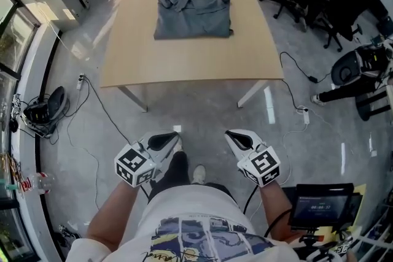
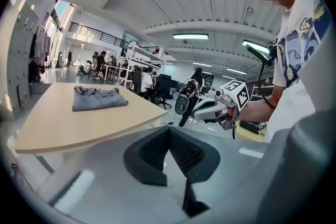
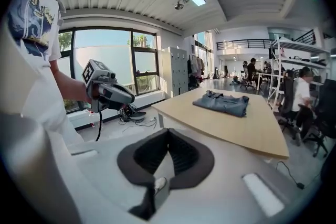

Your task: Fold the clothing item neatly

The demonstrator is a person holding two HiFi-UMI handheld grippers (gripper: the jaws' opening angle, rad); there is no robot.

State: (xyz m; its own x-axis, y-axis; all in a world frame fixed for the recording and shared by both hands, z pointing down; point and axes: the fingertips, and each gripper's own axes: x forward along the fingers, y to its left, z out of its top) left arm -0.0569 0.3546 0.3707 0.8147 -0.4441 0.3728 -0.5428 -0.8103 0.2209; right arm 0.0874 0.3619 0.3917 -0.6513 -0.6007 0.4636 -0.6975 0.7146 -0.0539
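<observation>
We stand on the floor [image 1: 202,113] well away from the tabletop [image 1: 184,67]. The left hand-held gripper [image 1: 167,142] is at 7 o'clock and the right hand-held gripper [image 1: 239,139] at 5 o'clock, both close to our body and nowhere near the work. Each one's own view shows its jaws pressed together with nothing between them. The shirt [image 1: 193,16] lies at 12 o'clock on the far half of the tabletop, a compact grey rectangle with its collar toward the far edge. We judge that the folding itself is done and that this is the closing step, clear of the table. Any last tidying would call for stepping up to the tabletop, opening the jaws, and pinching and smoothing an edge. The side at 3 o'clock looks slightly less straight than the one at 9 o'clock, though we cannot be sure from here. The shirt is small in all three views, so we cannot tell how the sleeves are tucked, how many layers there are, or whether it is creased. Its underside is hidden. A screen [image 1: 320,204] at 4 o'clock is partly cut off by the head view's edge.
</observation>
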